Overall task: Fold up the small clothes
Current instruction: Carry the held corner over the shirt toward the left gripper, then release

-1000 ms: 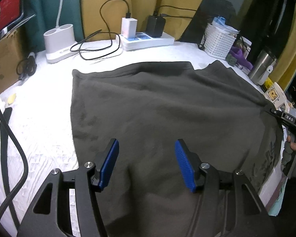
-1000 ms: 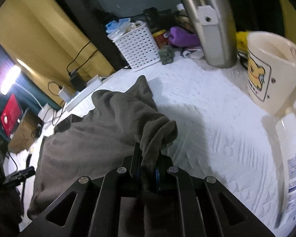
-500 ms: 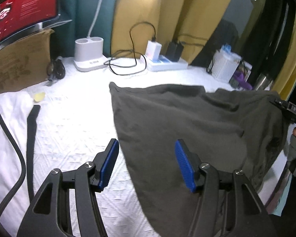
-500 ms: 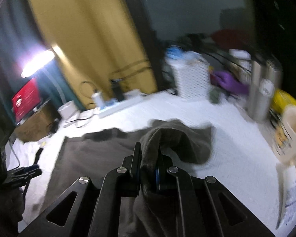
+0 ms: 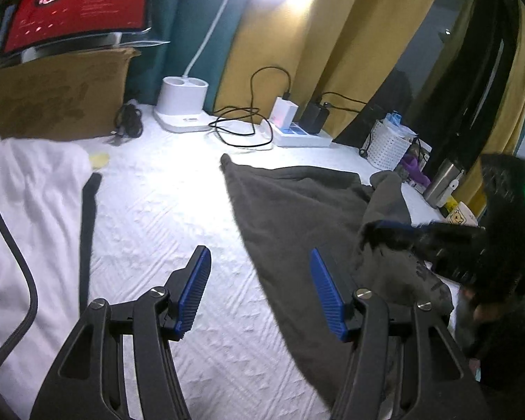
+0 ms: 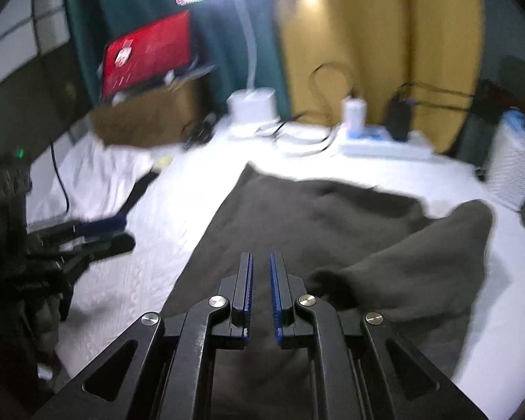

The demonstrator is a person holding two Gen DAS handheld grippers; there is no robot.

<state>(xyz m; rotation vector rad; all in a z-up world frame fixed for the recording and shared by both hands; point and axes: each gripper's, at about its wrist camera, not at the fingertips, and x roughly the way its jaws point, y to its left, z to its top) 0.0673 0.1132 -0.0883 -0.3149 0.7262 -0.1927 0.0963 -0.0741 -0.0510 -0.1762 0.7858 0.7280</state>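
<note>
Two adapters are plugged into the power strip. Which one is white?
The white adapter is the left one on the power strip, nearer the lamp base. The black adapter stands just right of it.

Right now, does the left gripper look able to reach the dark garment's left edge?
Probably yes: the left gripper is open, and the dark garment has its edge flat on the white sheet just beside the jaws, nothing between.

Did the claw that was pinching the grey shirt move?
Yes. The right gripper swung away from the steel flask and mug toward the red screen, leaving the grey shirt folded over.
</note>
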